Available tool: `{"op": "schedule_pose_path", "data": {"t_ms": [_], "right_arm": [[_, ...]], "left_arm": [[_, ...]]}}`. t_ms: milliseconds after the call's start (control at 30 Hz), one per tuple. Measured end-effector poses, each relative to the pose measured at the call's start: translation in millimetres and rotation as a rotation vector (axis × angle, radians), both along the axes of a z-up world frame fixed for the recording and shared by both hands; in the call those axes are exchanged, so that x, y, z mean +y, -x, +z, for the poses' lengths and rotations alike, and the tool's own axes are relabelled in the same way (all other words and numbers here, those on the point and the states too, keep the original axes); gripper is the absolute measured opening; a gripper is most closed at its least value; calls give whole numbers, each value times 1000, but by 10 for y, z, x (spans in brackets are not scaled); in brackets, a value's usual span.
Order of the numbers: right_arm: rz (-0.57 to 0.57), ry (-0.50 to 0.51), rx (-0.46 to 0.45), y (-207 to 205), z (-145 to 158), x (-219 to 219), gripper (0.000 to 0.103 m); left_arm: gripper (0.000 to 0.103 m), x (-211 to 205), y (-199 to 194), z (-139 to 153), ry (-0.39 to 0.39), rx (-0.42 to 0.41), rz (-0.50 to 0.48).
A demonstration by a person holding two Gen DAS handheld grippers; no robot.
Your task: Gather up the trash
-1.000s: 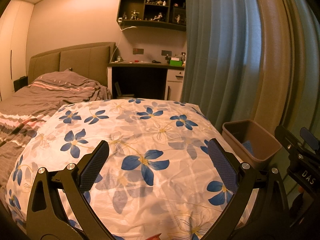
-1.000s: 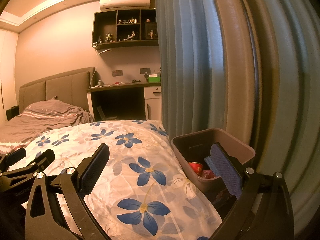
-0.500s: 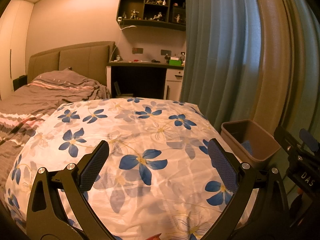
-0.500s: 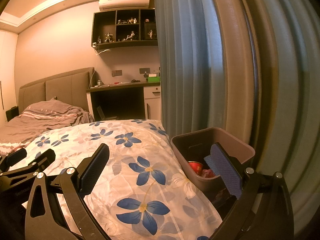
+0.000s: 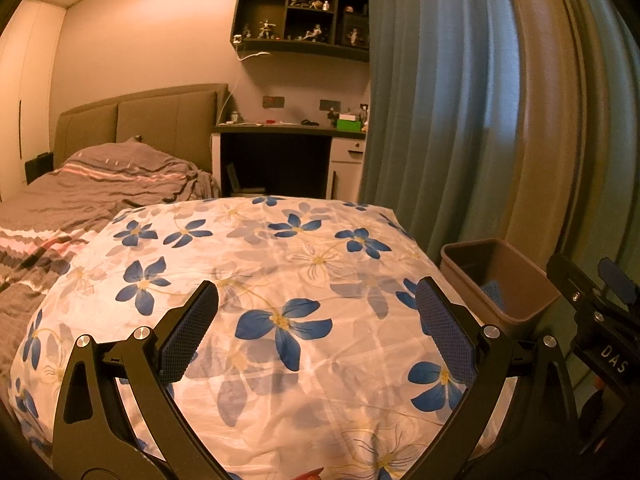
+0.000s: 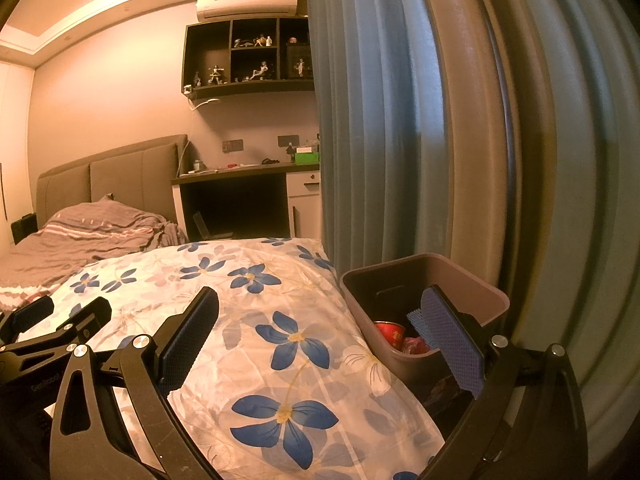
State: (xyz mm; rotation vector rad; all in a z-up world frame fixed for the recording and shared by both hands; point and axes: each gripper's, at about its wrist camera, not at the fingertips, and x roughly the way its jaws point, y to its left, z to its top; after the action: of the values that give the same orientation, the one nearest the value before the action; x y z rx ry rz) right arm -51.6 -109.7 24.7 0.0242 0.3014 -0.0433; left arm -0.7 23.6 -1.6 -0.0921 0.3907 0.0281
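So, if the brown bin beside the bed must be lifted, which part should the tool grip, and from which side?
Probably the top rim of the bin, on the long wall facing the floral quilt, coming from above. The bin stands upright and open, its walls look thin and straight, so one finger can go inside, one outside. The red can lies low, clear of the rim.

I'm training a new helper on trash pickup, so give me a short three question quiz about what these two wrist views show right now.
1. True or false: the left tool is shut on a piece of trash.
2. Multiple choice: where does the brown bin stand? A) on the desk B) beside the flowered quilt, by the curtain C) on the striped blanket
3. Fill in: inside the bin, the right wrist view shows a ____ can.

Key: 1 false, both tools are open and empty. 2 B. 3 red.
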Motion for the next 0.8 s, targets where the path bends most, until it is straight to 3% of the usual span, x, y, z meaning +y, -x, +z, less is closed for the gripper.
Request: {"op": "schedule_pose_path", "data": {"t_ms": [300, 533, 800], "right_arm": [[1, 0, 0, 0, 3, -10, 97], [-2, 0, 0, 7, -9, -22, 97], [-1, -1, 1, 1, -4, -33, 97]], "left_arm": [[97, -36, -27, 3, 11, -1, -22], [78, -44, -39, 1, -6, 2, -46], [77, -47, -39, 16, -5, -2, -42]]}}
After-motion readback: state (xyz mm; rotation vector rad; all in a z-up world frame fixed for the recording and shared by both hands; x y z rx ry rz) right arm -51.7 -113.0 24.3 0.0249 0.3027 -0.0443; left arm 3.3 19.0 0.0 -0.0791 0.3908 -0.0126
